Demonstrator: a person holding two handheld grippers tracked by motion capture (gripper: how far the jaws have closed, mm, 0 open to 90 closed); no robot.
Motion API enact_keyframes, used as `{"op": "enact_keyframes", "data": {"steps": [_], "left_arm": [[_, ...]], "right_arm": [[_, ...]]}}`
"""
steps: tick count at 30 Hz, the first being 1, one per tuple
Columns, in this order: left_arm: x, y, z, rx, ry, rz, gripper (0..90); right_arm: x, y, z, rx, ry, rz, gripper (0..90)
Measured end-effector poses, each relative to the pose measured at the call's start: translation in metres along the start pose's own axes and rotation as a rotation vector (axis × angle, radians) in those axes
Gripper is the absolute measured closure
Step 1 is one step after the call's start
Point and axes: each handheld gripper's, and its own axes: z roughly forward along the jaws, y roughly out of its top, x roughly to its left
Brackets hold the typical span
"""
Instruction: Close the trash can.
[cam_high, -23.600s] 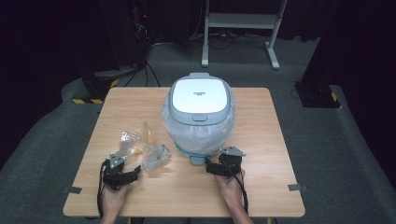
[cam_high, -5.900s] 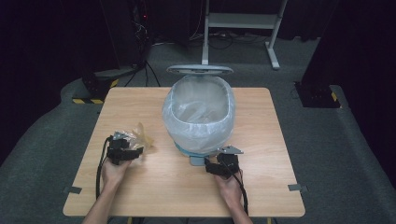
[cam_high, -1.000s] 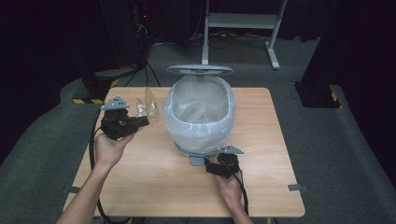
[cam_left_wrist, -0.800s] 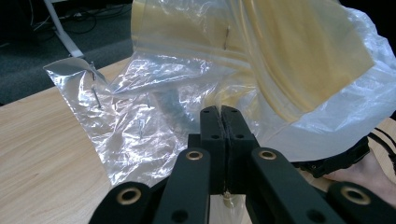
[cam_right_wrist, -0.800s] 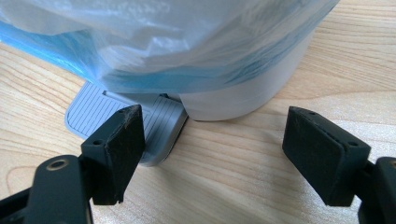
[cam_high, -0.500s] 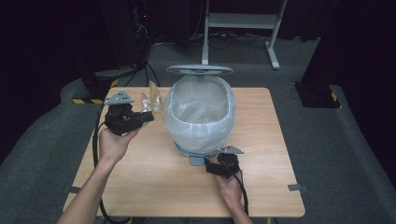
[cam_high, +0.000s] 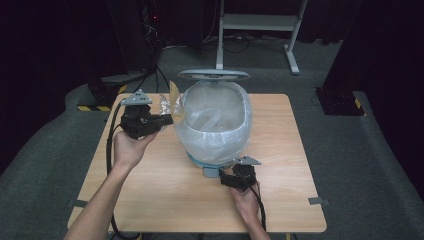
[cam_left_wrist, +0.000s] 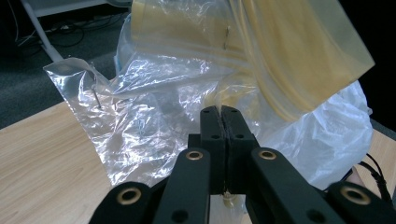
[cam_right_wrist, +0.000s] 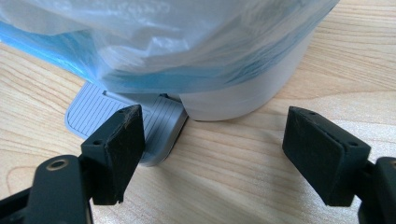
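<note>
Plastic bags (cam_left_wrist: 154, 116) — pinched between left jaws, beside bin (cam_high: 216, 125).

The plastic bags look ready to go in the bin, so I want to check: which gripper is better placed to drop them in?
Left. The left gripper is shut on the plastic bags, beside the bin rim. The right gripper stands open by the pedal.
</note>
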Motion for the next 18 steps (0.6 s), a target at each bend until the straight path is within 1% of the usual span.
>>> {"op": "enact_keyframes", "data": {"steps": [6, 18], "left_arm": [[-0.003, 0.007, 0.007, 0.0, -0.016, -0.002, 88.7], [-0.01, 0.023, 0.026, 0.019, -0.043, 0.019, 88.7]], "right_arm": [[0.0, 0.0, 0.0, -0.001, 0.0, 0.0, 20.7], [0.0, 0.0, 0.0, -0.001, 0.0, 0.0, 20.9]]}}
